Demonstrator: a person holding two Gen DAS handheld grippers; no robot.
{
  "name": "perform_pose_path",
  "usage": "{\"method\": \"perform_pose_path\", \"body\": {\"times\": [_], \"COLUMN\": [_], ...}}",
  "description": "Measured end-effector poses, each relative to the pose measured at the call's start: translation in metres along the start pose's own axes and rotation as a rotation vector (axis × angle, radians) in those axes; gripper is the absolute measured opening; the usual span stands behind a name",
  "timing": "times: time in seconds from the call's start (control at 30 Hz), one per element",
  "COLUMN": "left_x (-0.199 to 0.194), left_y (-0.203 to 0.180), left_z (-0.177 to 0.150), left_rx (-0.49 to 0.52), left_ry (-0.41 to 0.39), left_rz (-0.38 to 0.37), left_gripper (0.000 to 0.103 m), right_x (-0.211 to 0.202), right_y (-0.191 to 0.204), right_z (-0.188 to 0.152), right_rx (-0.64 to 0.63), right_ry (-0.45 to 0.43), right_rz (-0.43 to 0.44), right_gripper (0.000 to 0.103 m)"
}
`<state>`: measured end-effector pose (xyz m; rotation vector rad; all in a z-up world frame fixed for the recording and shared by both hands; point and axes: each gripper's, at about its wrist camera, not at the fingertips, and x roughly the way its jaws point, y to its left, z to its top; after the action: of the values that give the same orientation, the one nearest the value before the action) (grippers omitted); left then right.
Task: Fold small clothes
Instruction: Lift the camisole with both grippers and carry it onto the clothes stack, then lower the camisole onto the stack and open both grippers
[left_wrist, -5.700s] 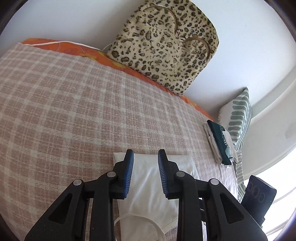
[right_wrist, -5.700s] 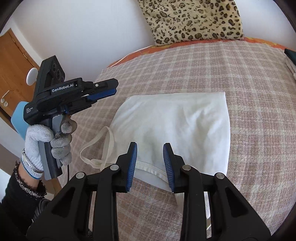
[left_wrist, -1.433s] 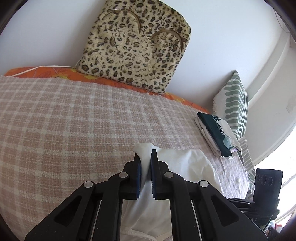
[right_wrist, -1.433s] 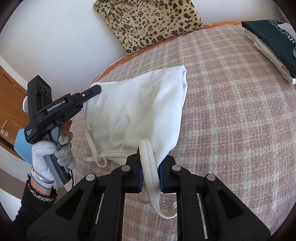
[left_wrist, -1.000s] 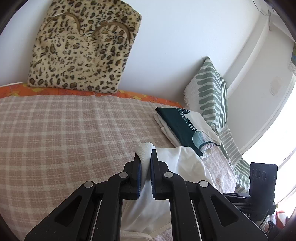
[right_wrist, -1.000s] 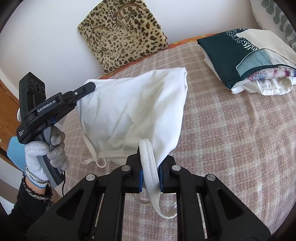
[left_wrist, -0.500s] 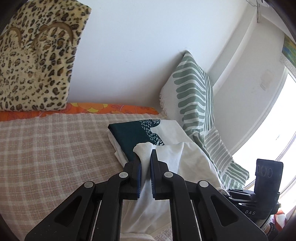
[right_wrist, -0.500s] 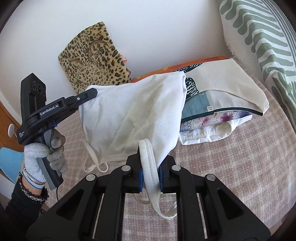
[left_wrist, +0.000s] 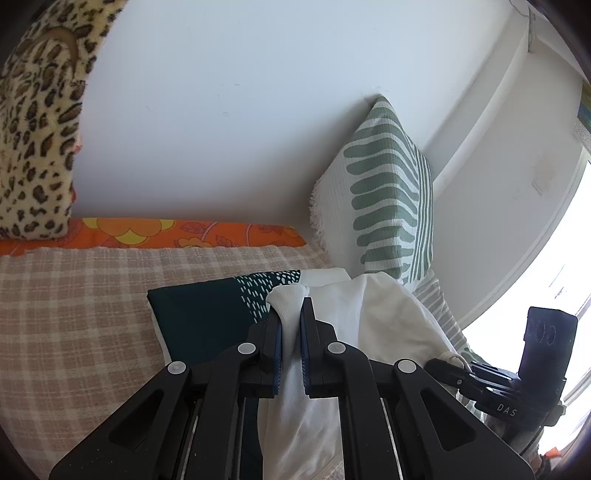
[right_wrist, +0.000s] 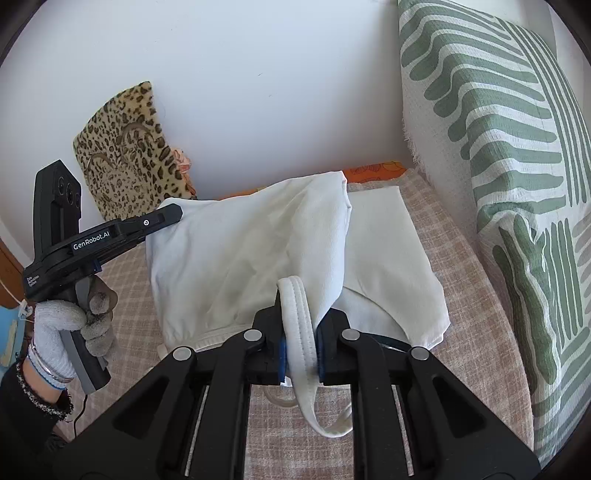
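Note:
A folded white top (right_wrist: 251, 251) hangs in the air between both grippers, above a stack of folded clothes (right_wrist: 388, 251) on the bed. My left gripper (left_wrist: 291, 321) is shut on one corner of the white top (left_wrist: 369, 332); it also shows in the right wrist view (right_wrist: 162, 218). My right gripper (right_wrist: 300, 328) is shut on the top's strap and edge; it also shows in the left wrist view (left_wrist: 458, 369). The stack's dark green patterned piece (left_wrist: 207, 321) lies just under the left gripper.
A green-and-white striped cushion (left_wrist: 388, 206) (right_wrist: 498, 147) stands against the wall right behind the stack. A leopard-print bag (right_wrist: 125, 155) leans on the wall to the left. The checked bedspread (left_wrist: 74, 314) and an orange pillow edge (left_wrist: 166, 232) lie beyond.
Both grippers, shut on the white top since lifting it off the bed, have carried it rightward; the stack and striped cushion are now directly under and ahead.

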<state>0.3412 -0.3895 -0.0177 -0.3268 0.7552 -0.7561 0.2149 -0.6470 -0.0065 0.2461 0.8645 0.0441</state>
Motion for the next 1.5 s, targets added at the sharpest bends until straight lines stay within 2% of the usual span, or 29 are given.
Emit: {"method": "perform_pose_path", "body": {"times": [0.2,0.3,0.53,0.7,0.8,0.87,0.9,1.1,1.33,1.37,1.4,1.47,1.5], "left_x": [0.032,0.046,0.070,0.074,0.064,0.053,0.048,0.016,-0.027,-0.033,-0.041,-0.057,-0.064], "left_y": [0.004,0.007,0.015,0.019,0.023,0.024,0.024,0.021,0.011,0.010,0.009,0.008,0.007], "left_z": [0.009,0.010,0.002,-0.001,0.005,0.008,0.009,0.003,-0.009,-0.010,-0.011,-0.014,-0.016], "left_rx": [-0.011,-0.010,0.062,0.085,0.077,0.072,0.079,0.114,0.161,0.163,0.160,0.155,0.153], "left_ry": [-0.012,-0.002,0.034,0.053,0.038,0.028,0.028,0.042,0.034,0.031,0.026,0.007,0.002], "left_rz": [0.034,0.066,0.205,0.338,0.381,0.377,0.369,0.347,0.321,0.319,0.315,0.301,0.294], "left_gripper": [0.007,0.007,0.007,0.019,0.023,0.024,0.025,0.028,0.028,0.032,0.042,0.050,0.050], "right_x": [0.032,0.050,0.086,0.094,0.093,0.089,0.085,0.053,0.035,0.032,0.029,0.022,0.017], "right_y": [-0.026,-0.033,-0.055,-0.065,-0.064,-0.065,-0.064,-0.036,0.021,0.026,0.031,0.040,0.044], "right_z": [0.013,0.016,0.009,0.007,0.008,0.009,0.010,0.011,0.000,-0.002,-0.004,-0.007,-0.010], "right_rx": [-0.009,-0.013,0.036,0.081,0.083,0.102,0.107,0.066,-0.023,-0.025,-0.028,-0.033,-0.032], "right_ry": [0.010,0.030,0.109,0.134,0.142,0.136,0.122,0.014,-0.014,-0.016,-0.016,-0.018,-0.023], "right_rz": [-0.051,-0.045,-0.055,-0.103,-0.125,-0.166,-0.178,-0.181,-0.154,-0.155,-0.160,-0.162,-0.166], "right_gripper": [0.011,0.011,0.011,0.012,0.018,0.042,0.045,0.045,0.045,0.046,0.046,0.047,0.048]}}
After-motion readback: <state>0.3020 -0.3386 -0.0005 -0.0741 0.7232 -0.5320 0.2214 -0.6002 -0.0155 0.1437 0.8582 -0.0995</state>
